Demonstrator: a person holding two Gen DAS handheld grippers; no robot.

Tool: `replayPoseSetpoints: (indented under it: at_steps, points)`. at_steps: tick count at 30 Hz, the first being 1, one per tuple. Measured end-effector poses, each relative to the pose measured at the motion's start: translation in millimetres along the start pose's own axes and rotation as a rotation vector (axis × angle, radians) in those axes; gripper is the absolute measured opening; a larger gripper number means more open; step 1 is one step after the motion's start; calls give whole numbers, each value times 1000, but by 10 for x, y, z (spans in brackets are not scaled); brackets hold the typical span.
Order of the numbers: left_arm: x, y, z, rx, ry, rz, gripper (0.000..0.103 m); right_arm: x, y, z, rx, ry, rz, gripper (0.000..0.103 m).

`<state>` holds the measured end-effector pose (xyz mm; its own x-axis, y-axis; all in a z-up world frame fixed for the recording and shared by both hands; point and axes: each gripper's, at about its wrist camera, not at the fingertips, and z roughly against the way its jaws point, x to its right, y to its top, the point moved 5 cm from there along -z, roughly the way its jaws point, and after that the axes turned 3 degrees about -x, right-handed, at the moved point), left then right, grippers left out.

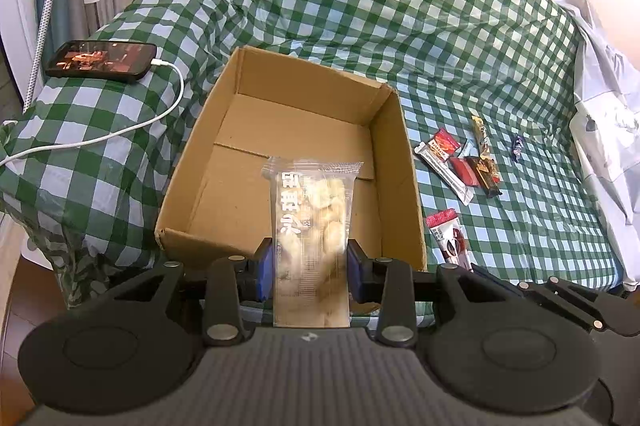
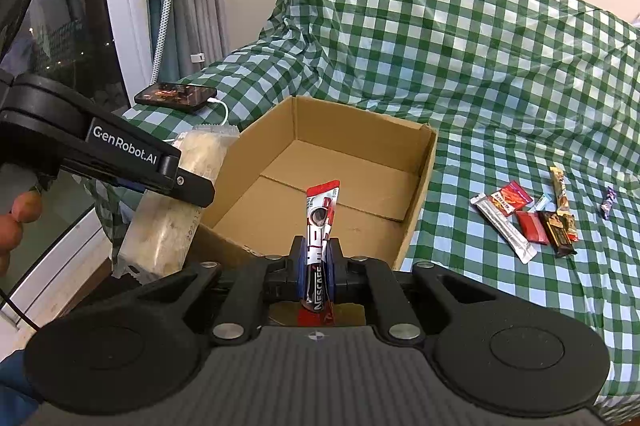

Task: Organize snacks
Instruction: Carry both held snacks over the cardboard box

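Left claw (image 1: 311, 264) clamping pastry pack (image 1: 310, 210), right claw (image 2: 316, 268) pinching Nescafé stick (image 2: 320, 222) above cardboard box (image 2: 424, 194) mid-frame: may miss if released short of rim.

Charging phone (image 1: 101, 60) on checked cloth (image 1: 400, 26)

So the cardboard box (image 1: 288, 162) sits on the checked cloth (image 1: 400, 6), phone (image 1: 102, 60) off to its left, a cluster of snack packets (image 1: 460, 162) on the cloth to its right. One tiny wrapped thing (image 1: 518, 146), candy maybe, lies further right, apart.
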<state>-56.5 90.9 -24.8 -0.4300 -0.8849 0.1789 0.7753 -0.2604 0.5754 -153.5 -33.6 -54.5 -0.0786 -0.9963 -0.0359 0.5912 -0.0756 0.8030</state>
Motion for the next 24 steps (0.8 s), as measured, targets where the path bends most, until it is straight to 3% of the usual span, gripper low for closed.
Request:
replayPoseSetpoints:
  at_steps: [24]
  points:
    - [-57, 149, -192, -13, 14, 21, 40, 39, -7, -129, -37, 0, -34, 10]
